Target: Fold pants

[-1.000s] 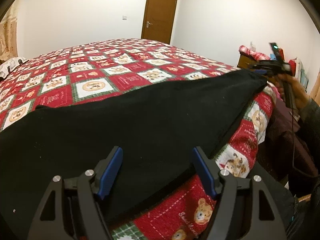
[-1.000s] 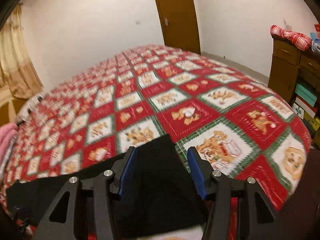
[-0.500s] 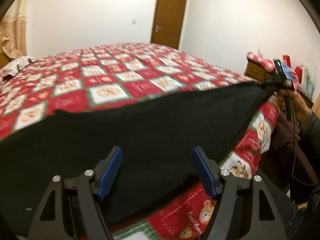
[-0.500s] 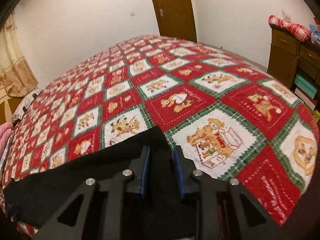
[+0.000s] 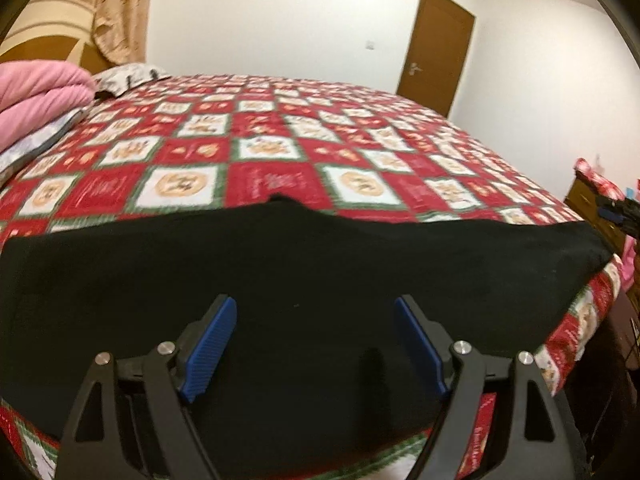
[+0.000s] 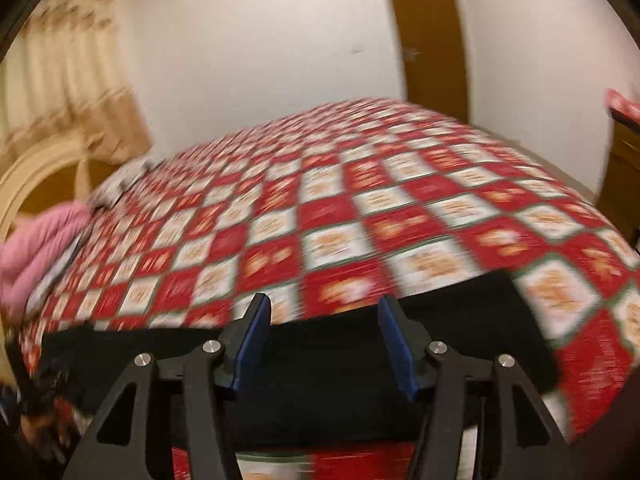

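Pants [image 5: 304, 280]: black, spread flat in a long band along the near edge of the bed, one end close to the bed's corner
Handling: looks soft, limp and light; I'd expect it to sag and crease, not slip
Where to grab: I'd pinch the near hem or the end corners, both layers together
Left gripper [image 5: 316, 344]: jaws opening, poised above the cloth, gripping nothing
Right gripper [image 6: 326, 340]: jaws opening, cloth below them, nothing pinched
Bedspread [image 5: 272, 152]: red checked, under everything

A pink blanket [image 5: 40, 92] lies on the checkered bedspread [image 5: 280, 152] near a brown door [image 5: 438, 48].
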The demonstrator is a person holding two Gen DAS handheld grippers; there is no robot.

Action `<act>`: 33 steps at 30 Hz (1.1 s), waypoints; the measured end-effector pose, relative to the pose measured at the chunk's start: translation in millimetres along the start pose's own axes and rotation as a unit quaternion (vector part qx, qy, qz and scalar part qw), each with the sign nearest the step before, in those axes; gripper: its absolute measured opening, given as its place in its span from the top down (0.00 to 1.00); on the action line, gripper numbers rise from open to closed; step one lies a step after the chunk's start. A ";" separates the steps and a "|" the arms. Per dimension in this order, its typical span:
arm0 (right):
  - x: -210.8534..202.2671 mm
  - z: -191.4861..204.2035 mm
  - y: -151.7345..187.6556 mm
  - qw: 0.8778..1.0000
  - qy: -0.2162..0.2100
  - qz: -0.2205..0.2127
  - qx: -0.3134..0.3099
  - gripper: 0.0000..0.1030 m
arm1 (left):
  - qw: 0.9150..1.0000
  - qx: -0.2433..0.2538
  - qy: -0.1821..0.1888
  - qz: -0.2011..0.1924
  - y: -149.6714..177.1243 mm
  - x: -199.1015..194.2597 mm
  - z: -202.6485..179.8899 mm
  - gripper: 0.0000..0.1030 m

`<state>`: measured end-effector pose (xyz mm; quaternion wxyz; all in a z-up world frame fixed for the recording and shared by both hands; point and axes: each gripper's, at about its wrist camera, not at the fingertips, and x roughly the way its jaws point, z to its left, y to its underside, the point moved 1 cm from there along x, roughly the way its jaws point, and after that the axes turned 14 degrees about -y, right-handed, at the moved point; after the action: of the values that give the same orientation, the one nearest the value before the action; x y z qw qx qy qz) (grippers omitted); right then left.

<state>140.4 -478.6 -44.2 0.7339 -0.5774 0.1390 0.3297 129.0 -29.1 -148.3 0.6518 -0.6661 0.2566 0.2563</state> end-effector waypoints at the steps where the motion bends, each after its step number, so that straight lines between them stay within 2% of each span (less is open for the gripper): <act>1: 9.0 9.2 3.0 1.000 -0.009 0.009 -0.004 0.44 | 1.000 -0.005 -0.004 0.001 0.6 1.1 3.3 0.19; 9: 99.1 112.4 19.0 0.987 -0.101 0.107 -0.058 0.44 | 1.000 -0.014 -0.011 0.003 5.2 2.0 15.4 0.18; 13: 133.8 159.3 19.3 0.977 -0.149 0.139 -0.056 0.44 | 1.000 0.003 -0.015 -0.005 9.1 1.5 12.3 0.13; 19: 170.9 229.6 12.5 0.961 -0.210 0.169 -0.065 0.44 | 0.999 0.028 -0.028 -0.022 17.4 -1.6 9.0 0.13; 26: 217.7 275.1 -0.3 0.949 -0.232 0.211 -0.029 0.44 | 0.999 0.008 -0.005 -0.035 20.6 -3.0 16.3 0.10; 28: 235.3 285.9 2.5 0.941 -0.243 0.235 -0.017 0.44 | 0.999 0.002 0.003 -0.035 20.3 -3.2 17.1 0.09; 33: 264.5 303.0 13.5 0.929 -0.246 0.275 0.003 0.44 | 0.999 -0.006 0.009 -0.037 19.8 -2.1 17.1 0.06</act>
<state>274.9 -107.0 -119.8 0.6275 -0.4152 0.1078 0.6499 114.0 -12.4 -161.7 0.6543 -0.6816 0.2358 0.2275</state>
